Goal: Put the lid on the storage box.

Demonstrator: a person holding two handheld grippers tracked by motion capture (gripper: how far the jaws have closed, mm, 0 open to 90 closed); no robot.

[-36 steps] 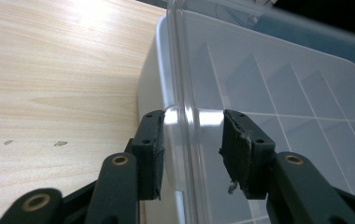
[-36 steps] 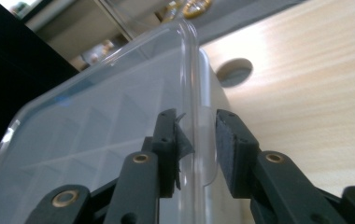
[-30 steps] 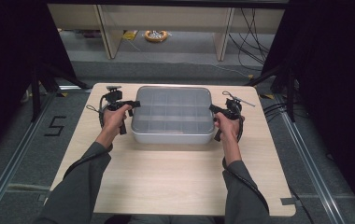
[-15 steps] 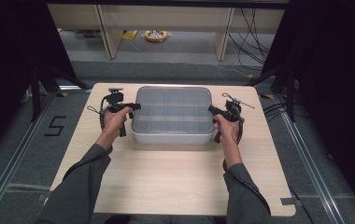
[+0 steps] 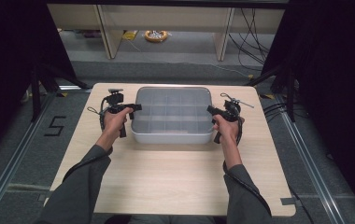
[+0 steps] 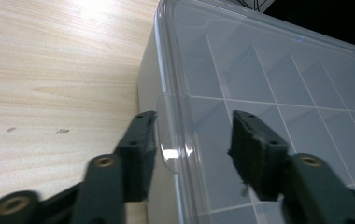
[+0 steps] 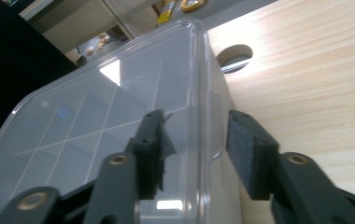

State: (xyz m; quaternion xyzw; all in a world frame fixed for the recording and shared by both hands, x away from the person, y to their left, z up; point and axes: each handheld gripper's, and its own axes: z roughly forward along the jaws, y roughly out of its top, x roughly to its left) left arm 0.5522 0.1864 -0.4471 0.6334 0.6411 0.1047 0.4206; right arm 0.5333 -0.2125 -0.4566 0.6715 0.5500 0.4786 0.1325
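Observation:
A clear plastic compartment box with its lid on sits at the far middle of the wooden table. My left gripper is at the box's left edge. In the left gripper view it stands open astride the lid's rim, with the small clear tab just inside the left jaw and the box stretching beyond. My right gripper is at the right edge. In the right gripper view it is open, one jaw over the lid and one outside the wall.
A round hole is cut in the table just beyond the box's right side. Behind the table are shelf legs, a yellow thing on the floor and loose cables. A "5" marks the floor at left.

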